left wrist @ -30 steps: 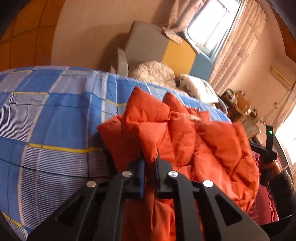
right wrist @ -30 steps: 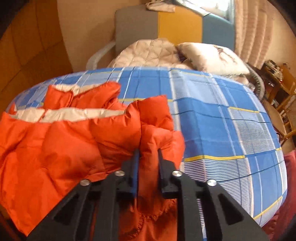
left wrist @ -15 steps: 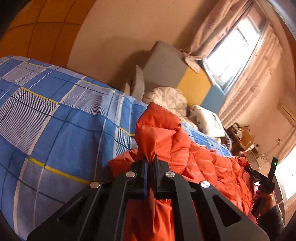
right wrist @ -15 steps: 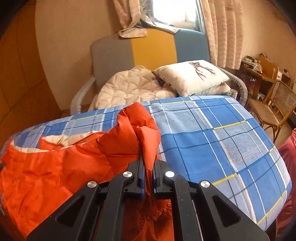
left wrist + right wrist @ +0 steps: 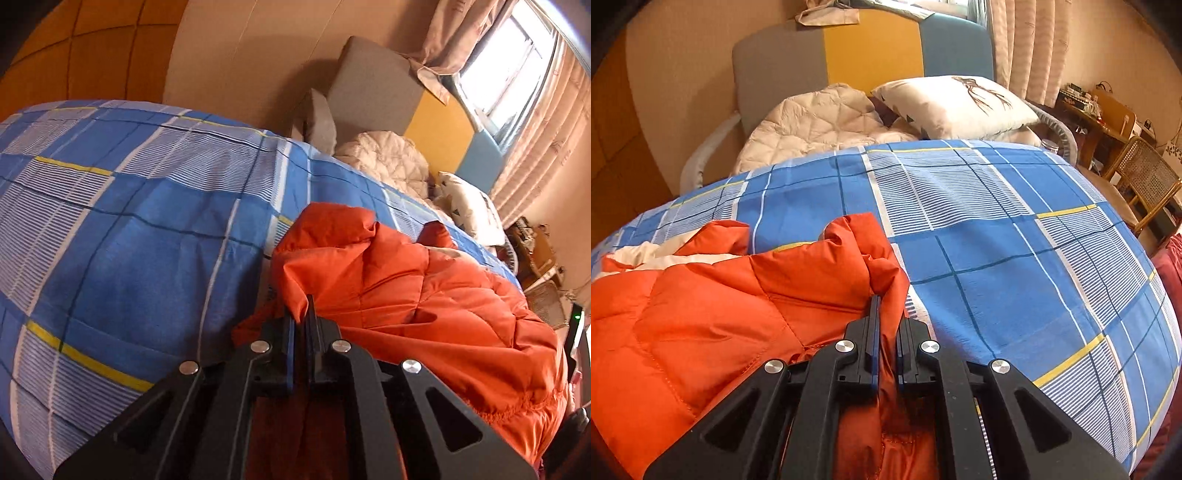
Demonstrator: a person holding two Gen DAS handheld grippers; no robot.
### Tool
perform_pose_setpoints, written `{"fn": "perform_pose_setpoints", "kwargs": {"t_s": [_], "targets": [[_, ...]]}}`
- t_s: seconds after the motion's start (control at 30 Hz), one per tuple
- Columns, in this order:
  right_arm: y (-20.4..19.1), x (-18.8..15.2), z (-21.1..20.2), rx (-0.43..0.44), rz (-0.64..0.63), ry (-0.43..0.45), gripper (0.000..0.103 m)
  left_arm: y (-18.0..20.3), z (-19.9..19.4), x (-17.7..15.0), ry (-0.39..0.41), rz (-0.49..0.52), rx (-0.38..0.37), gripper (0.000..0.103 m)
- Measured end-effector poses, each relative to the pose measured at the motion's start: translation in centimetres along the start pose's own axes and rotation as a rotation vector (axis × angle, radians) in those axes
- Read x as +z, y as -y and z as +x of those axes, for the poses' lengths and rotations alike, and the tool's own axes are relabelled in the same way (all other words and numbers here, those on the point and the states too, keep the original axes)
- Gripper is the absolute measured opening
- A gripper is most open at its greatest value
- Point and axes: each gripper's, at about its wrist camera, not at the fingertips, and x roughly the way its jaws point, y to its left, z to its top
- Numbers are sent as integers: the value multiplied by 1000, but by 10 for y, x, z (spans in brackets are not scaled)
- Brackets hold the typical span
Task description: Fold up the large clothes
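Note:
An orange quilted down jacket [image 5: 424, 291] lies bunched on the blue plaid bed cover [image 5: 129, 229]. My left gripper [image 5: 301, 314] is shut on a fold at the jacket's left edge. In the right wrist view the same jacket [image 5: 720, 302] spreads to the left, with its cream lining [image 5: 653, 254] showing at the far left. My right gripper [image 5: 886, 310] is shut on a fold at the jacket's right edge, low over the bed cover [image 5: 1015, 258]. The cloth below both grippers hangs down out of sight.
A grey, yellow and blue armchair [image 5: 871, 48] stands beyond the bed, holding a cream quilted garment [image 5: 820, 122] and a white pillow [image 5: 960, 103]. A wooden desk [image 5: 1097, 107] and a rattan chair [image 5: 1145, 177] stand at the right. Curtains [image 5: 546, 122] hang by the window.
Both grippers have come back down toward the bed with the jacket held. The jacket's raised edges have dropped and it now lies flatter on the cover.

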Motion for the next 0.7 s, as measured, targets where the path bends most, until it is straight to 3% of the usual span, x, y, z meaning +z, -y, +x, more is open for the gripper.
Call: {"fn": "perform_pose_setpoints", "kwargs": {"t_s": [0.07, 0.13, 0.17, 0.2, 0.47, 0.7], "targets": [[2, 0, -4, 11, 13, 2, 11, 1, -7, 0, 10, -4, 21, 12], [9, 0, -10, 14, 44, -1, 30, -1, -18, -2, 27, -38, 29, 37], [11, 0, -14, 7, 53, 4, 49, -3, -26, -3, 51, -61, 33, 43], [15, -2, -23, 2, 73, 28, 57, -4, -35, -5, 74, -71, 35, 49], [10, -27, -87, 27, 95, 119, 58, 11, -97, -33, 189, -121, 42, 49], [-39, -54, -129, 128, 70, 145, 58, 78, -120, -61, 196, 6, -58, 50]]}}
